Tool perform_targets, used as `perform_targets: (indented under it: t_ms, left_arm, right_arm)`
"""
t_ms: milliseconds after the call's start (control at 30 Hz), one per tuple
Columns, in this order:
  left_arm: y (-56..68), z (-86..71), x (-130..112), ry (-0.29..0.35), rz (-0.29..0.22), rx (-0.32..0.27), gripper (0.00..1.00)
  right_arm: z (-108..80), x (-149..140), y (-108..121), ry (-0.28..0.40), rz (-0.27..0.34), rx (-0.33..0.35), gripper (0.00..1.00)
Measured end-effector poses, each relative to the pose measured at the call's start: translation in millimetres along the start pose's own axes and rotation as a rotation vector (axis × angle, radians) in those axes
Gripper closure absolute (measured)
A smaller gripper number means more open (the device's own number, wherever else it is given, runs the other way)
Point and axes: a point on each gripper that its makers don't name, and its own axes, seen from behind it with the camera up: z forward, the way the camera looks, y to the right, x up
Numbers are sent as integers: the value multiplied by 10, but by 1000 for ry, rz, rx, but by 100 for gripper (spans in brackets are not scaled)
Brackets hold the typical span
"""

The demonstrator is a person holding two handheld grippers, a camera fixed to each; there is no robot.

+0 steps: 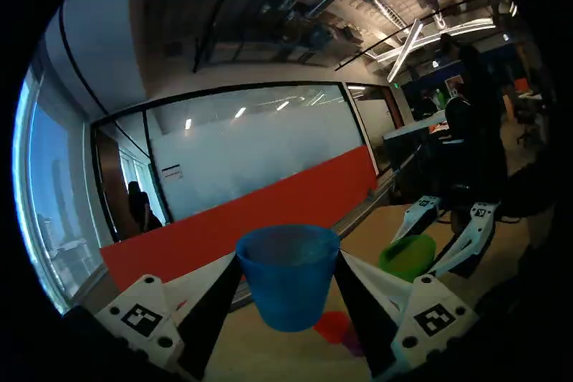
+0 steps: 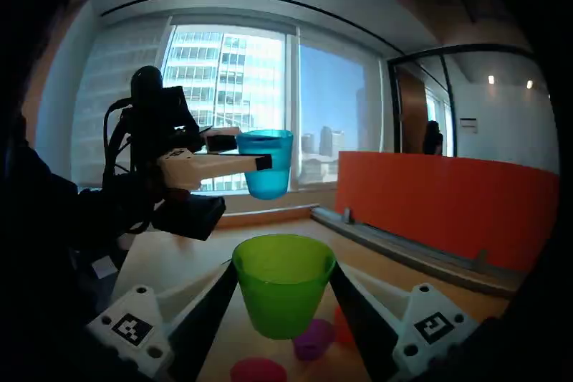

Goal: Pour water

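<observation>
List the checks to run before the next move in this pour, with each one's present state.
1. Left gripper shut on the translucent blue plastic cup, one finger on each side: ok.
2. Right gripper shut on the green plastic cup in the same way: ok.
3. Both cups upright: ok.
4. Blue cup over the green cup's mouth: not ok. In the right gripper view it hangs higher but farther off.
5. Water in either cup: cannot tell.
</observation>
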Motion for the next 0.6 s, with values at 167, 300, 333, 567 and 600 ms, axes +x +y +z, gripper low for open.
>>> perform_targets:
  t_ms: [167, 300, 333, 567, 600]
  left_arm:
    - [-14, 27, 63, 6, 53, 9, 14]
    - [-23, 33, 121, 10, 110, 18, 14]
    - [-20, 33, 133, 9, 123, 19, 14]
    - [3, 24, 205, 8, 192, 14, 14]
    - [-1, 23, 218, 9, 199, 15, 14]
  right_arm:
    - [18, 1, -49, -2, -4, 14, 8]
    - [34, -3, -85, -4, -8, 23, 9]
    - [37, -3, -93, -5, -9, 25, 9]
    - [59, -7, -152, -6, -8, 42, 9]
    - [63, -10, -161, -6, -8, 45, 9]
